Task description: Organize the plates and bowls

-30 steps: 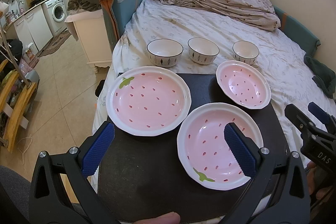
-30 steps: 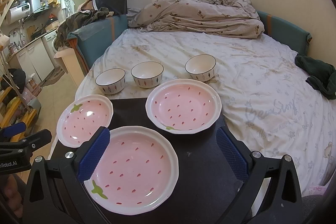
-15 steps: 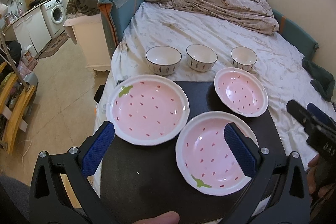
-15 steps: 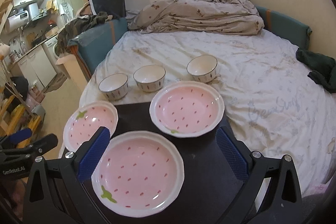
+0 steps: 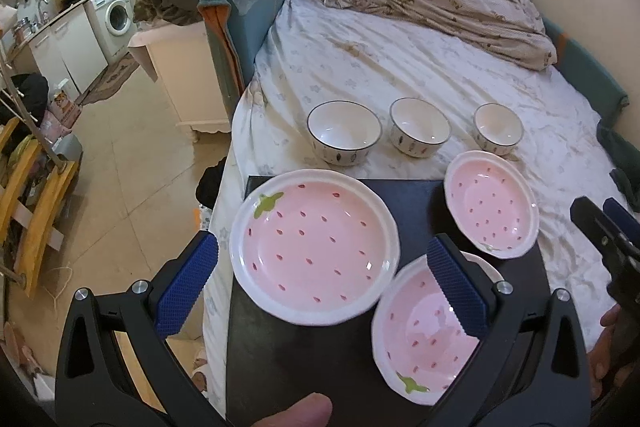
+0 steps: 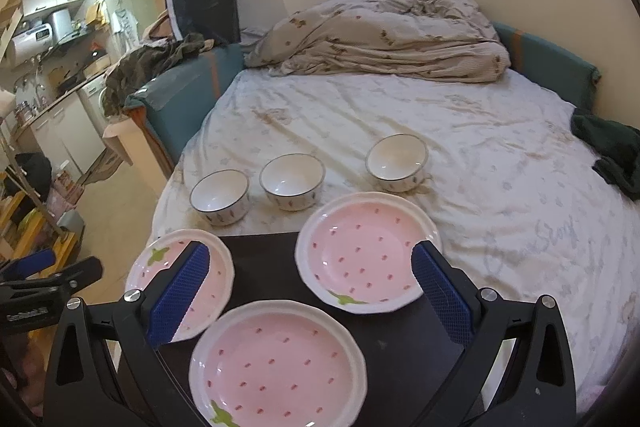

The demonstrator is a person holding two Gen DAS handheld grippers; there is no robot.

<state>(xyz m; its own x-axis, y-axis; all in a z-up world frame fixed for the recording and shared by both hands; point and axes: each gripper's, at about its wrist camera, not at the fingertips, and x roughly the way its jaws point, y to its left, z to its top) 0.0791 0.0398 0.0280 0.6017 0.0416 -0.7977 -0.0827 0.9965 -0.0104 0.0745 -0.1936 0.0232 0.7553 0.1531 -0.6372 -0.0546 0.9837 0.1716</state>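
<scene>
Rumpled bed [image 6: 460, 147] carries three white bowls [image 6: 292, 181] behind a black tray [image 6: 400, 347] holding three pink strawberry plates [image 6: 278, 363]. Both grippers [image 5: 324, 283] [image 6: 308, 295] hover above the plates, jaws apart, empty.

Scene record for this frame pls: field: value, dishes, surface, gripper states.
plates: three pink strawberry plates, left plate, near plate, right plate
plate support: black board lying on the bed
plate overlap: none stacked
bowls: three white bowls in a row on the sheet beyond the board, left bowl, middle bowl, right bowl
left gripper: open, holding nothing
right gripper: open, holding nothing
clutter: duvet bunched at the far end of the bed
</scene>
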